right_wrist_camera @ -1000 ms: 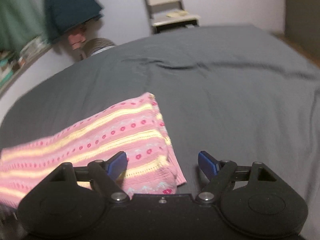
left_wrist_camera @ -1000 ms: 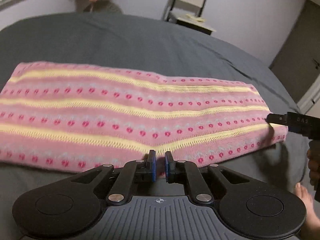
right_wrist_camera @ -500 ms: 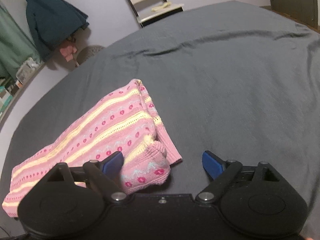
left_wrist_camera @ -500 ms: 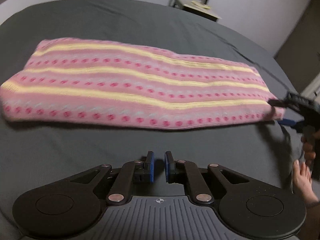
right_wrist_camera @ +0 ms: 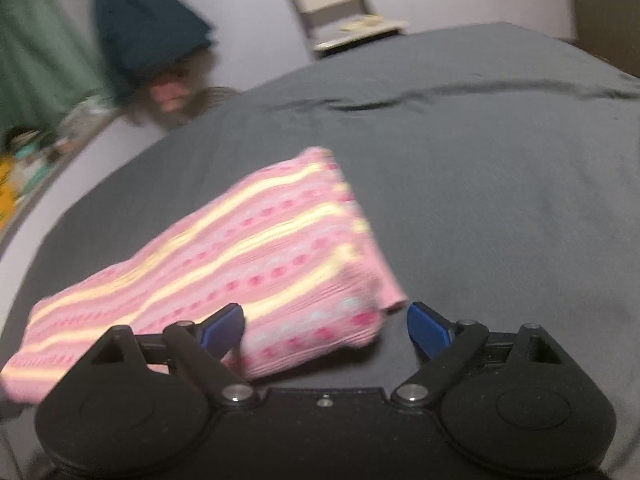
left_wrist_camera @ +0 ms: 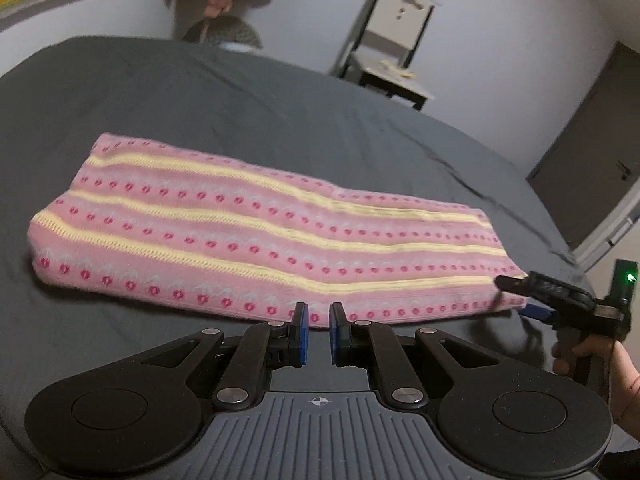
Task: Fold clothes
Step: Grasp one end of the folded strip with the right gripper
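A folded pink knit garment with yellow stripes and red dots (left_wrist_camera: 272,236) lies flat on the bed's dark grey sheet (left_wrist_camera: 240,112). The left claw (left_wrist_camera: 317,336), nearly closed and empty, sits just short of its near edge. The right claw (right_wrist_camera: 325,326) gapes wide around the garment's end corner, seemingly without gripping; that view is blurred.
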Demonstrator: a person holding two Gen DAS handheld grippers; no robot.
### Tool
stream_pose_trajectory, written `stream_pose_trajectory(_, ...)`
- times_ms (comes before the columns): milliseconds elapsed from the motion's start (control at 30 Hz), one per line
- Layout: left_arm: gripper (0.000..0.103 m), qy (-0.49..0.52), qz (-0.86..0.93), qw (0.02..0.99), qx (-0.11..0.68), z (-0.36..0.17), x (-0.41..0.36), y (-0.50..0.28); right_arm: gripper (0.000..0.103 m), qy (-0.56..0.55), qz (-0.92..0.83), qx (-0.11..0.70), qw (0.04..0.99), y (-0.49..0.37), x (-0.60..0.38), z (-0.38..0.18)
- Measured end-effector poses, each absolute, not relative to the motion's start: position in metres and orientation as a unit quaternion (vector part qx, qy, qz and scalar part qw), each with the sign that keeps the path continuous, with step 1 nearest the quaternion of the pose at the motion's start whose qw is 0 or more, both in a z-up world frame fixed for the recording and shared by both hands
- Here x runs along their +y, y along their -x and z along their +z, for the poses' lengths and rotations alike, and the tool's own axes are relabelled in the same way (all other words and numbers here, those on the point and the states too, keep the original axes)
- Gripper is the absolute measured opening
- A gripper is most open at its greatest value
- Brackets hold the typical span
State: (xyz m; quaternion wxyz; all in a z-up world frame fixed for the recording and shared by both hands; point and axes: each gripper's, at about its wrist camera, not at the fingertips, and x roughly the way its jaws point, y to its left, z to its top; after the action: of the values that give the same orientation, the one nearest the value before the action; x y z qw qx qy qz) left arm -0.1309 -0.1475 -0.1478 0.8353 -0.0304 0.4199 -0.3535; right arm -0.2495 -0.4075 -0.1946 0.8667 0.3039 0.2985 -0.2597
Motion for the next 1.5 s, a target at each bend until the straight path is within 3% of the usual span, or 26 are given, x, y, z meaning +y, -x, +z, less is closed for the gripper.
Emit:
stream_pose_trajectory(467, 0.009, 0.032, -0.388, 0.807, 0.443, -0.187, -0.169, 0.13, 0.082, -0.345, -0.218, 0.19, 0.893, 0.266, -0.416, -0.215)
stream_pose_trajectory(633, 0.009, 0.034, -0.399, 0.801, 0.445, -0.19, -0.178, 0.127, 0.076, -0.379, -0.209, 0.181, 0.883, 0.271, -0.424, -0.215)
stream_pose_trajectory(833, 0.009, 0.027, -0.397, 0.804, 0.441, -0.191, -0.177, 0.126, 0.076, -0.434, -0.203, 0.158, 0.864, 0.271, -0.436, -0.22)
stream_pose_trajectory(1500, 0.009, 0.042, -0.361, 0.838, 0.406, -0.174, -0.154, 0.119, 0.073, -0.477, -0.158, 0.203, 0.841, 0.247, -0.461, -0.222)
